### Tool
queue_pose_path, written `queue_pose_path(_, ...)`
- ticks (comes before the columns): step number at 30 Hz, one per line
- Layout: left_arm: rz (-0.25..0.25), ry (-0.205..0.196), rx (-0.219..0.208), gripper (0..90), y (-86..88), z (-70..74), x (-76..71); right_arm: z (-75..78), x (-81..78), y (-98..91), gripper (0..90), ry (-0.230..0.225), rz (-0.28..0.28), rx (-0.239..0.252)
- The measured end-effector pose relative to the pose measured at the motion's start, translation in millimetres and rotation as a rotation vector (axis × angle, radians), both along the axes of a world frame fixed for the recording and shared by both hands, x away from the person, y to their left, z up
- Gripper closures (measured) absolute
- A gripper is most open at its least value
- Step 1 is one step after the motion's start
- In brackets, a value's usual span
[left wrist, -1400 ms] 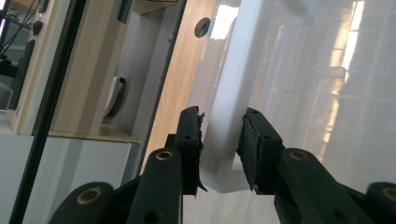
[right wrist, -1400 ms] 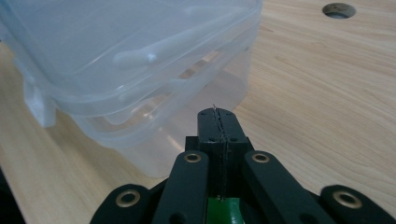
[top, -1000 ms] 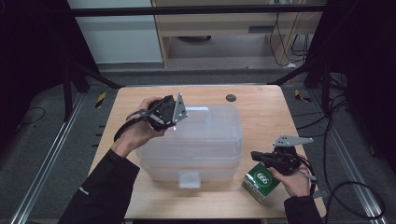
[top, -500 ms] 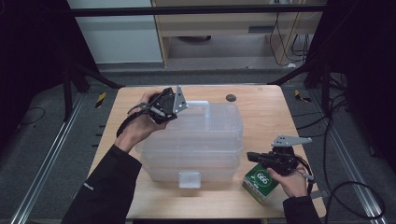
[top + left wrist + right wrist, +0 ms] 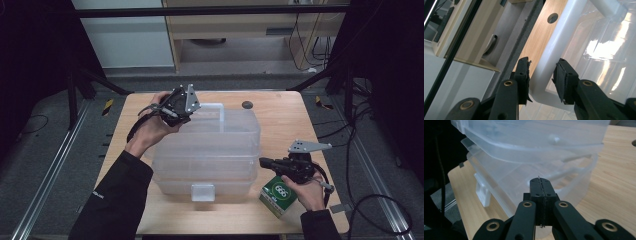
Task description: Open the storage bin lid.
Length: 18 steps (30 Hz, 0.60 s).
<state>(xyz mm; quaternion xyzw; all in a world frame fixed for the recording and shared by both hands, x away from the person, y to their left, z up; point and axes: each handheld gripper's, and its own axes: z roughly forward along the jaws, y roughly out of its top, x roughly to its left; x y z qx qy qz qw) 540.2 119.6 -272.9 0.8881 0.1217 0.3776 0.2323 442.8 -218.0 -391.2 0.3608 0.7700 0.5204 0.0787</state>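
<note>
A clear plastic storage box [image 5: 210, 165] with a clear lid [image 5: 222, 125] stands mid-table. My left gripper [image 5: 186, 118] is at the lid's back left corner. In the left gripper view the lid's white rim [image 5: 549, 50] runs between the pads, and the left gripper [image 5: 541, 72] is closed on it. My right gripper [image 5: 261, 161] is shut with nothing in it, level, pointing at the box's right front side. The right gripper view shows the right gripper [image 5: 540, 185] a short way from the box wall [image 5: 536, 162]. A green carton [image 5: 279, 194] lies under the right hand.
The wooden table [image 5: 285, 125] has a round hole [image 5: 246, 105] near its back edge, behind the box. A white latch [image 5: 202, 192] sits on the box's front. Dark frame posts stand at both sides and a cabinet behind the table.
The left gripper has risen a little in the high view at the lid's back left corner. The right gripper and the green carton have stayed put.
</note>
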Motion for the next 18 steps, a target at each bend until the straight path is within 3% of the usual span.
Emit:
queue_pose_path(13, 0.000, 0.008, -0.015, 64.1, 1.4, -0.8, -1.8, 4.5, 1.7, 2.9, 90.0, -0.018, 0.002, 0.049)
queue_pose_path(15, 0.003, 0.014, -0.032, 59.9, 2.4, -0.5, -2.7, 3.9, 2.0, 2.5, 90.0, -0.012, 0.007, 0.046)
queue_pose_path(18, -0.005, 0.049, -0.116, 53.2, 9.9, 3.6, -6.7, 3.0, 2.5, 3.2, 90.0, -0.010, 0.009, 0.040)
